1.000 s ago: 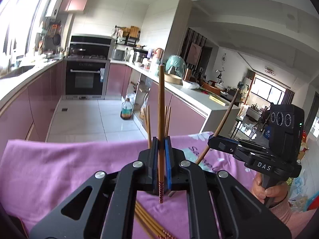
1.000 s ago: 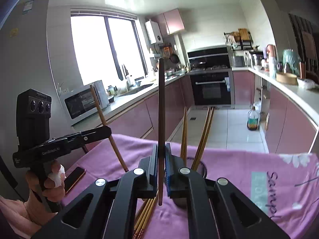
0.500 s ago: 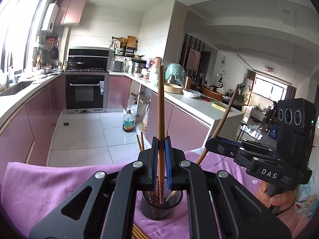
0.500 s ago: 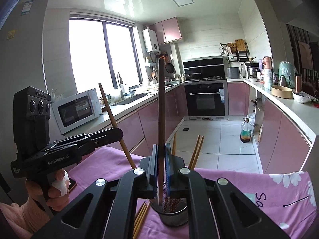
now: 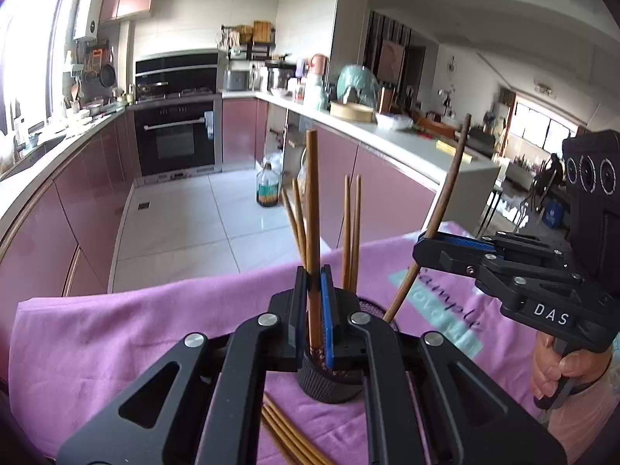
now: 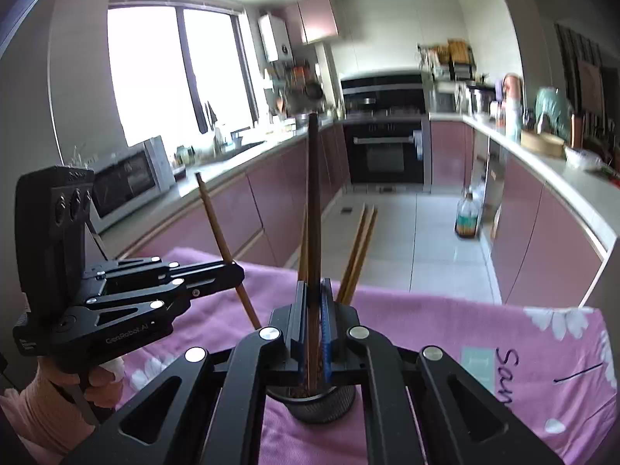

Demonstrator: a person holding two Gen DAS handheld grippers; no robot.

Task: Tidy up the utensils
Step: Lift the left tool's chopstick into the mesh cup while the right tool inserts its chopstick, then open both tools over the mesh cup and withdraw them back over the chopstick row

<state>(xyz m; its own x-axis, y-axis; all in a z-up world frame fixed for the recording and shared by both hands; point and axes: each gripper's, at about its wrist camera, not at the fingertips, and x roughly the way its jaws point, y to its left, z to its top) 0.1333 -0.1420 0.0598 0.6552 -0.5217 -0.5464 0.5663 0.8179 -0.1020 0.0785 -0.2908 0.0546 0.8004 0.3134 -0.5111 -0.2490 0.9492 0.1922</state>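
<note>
Two chopsticks are now over the holder: your left gripper (image 5: 313,310) is clamped on the lighter chopstick (image 5: 312,209), whose tip has dropped into the black mesh holder (image 5: 329,381), and your right gripper (image 6: 313,325) pinches the dark chopstick (image 6: 314,209) likewise. Both have come down since a second ago. Loose chopsticks (image 5: 288,436) remain on the purple cloth (image 5: 116,333).

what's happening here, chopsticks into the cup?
Yes. A person is loading chopsticks into a black mesh holder on a pink cloth. The left hand-held gripper is shut on a light brown chopstick, its lower end at the holder's mouth. The right hand-held gripper is shut on a dark brown chopstick, its tip also down in the holder. Several chopsticks already stand inside; a few loose chopsticks lie on the cloth beside it.
</note>
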